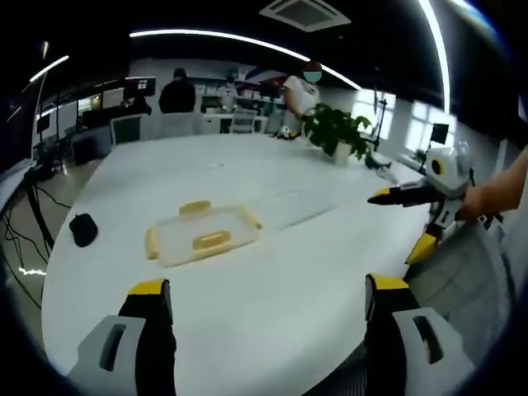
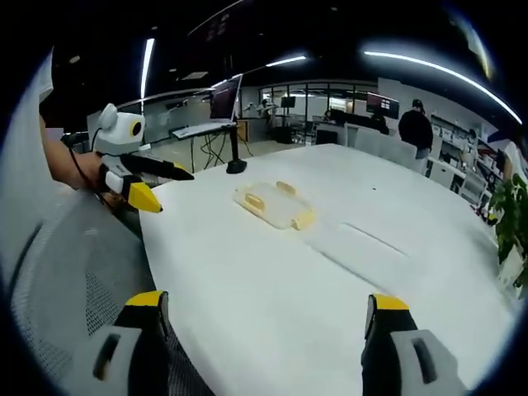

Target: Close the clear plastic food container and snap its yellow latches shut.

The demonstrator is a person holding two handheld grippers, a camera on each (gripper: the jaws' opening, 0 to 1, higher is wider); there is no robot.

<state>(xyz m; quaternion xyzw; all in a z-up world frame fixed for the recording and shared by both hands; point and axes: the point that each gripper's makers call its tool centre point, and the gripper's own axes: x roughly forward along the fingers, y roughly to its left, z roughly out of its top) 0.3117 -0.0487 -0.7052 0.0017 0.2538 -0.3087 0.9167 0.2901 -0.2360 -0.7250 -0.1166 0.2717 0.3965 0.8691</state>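
The clear plastic food container (image 1: 202, 235) lies flat on the white table (image 1: 272, 330), its yellow latches (image 1: 195, 207) flared outward. It sits well ahead of my left gripper (image 1: 268, 289), which is open and holds nothing. The right gripper (image 1: 404, 221) enters from the right, held by a hand, with its jaws apart over the table edge. In the right gripper view the container (image 2: 272, 205) rests far ahead of my open right gripper (image 2: 266, 301), and the left gripper (image 2: 165, 187) hangs open at the left. I cannot tell whether the lid is seated.
A faint clear flat outline (image 1: 289, 206) lies on the table right of the container. A black object (image 1: 82, 228) sits at the left edge and a potted plant (image 1: 338, 132) at the far side. A grey mesh chair (image 2: 74, 280) is beside the table. People stand at the back.
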